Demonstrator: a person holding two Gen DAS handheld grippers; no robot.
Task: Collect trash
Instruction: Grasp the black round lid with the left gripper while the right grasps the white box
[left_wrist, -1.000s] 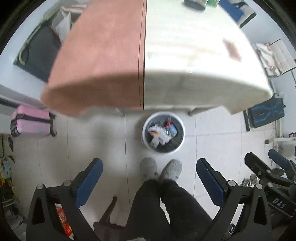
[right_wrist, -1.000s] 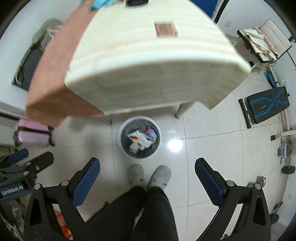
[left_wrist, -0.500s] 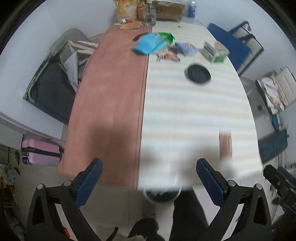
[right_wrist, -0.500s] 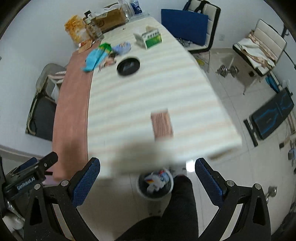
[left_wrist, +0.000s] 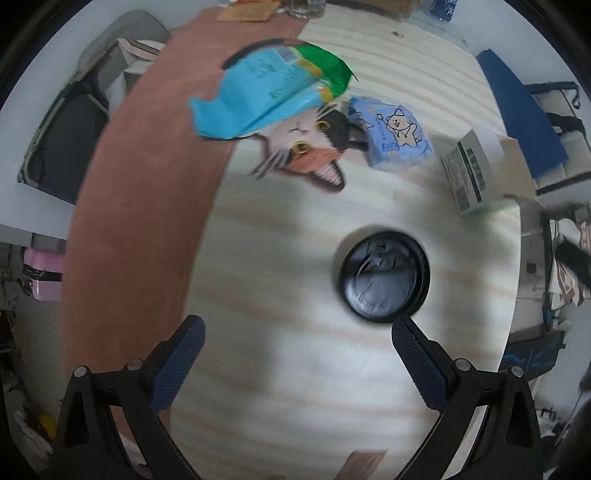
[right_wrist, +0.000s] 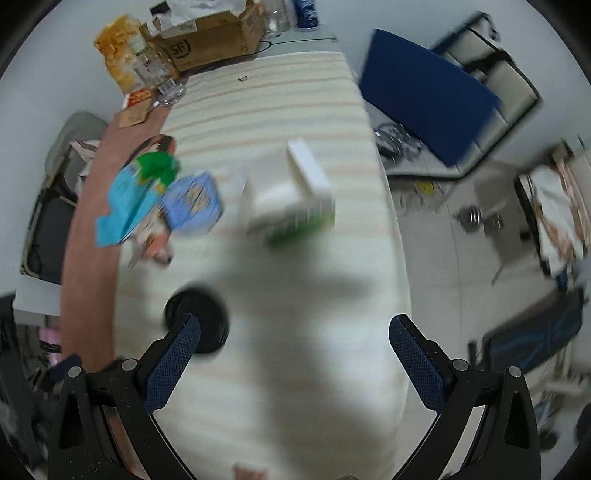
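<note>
While both grippers (left_wrist: 295, 350) (right_wrist: 293, 349) hang spread w/ nothing held, only right view shows cardboard box (right_wrist: 210, 44).

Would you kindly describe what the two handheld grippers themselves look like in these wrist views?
Both look alike: the left gripper and right gripper each have black angular frames with triangular cut-outs and small silver bolts, and two fingers faced with dark blue, dimpled pads. No cables, sleeves or lettering are visible.

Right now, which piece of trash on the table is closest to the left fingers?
The black round lid. It lies just ahead of the left gripper, while the cat wrapper, blue packet and carton sit farther back.
</note>
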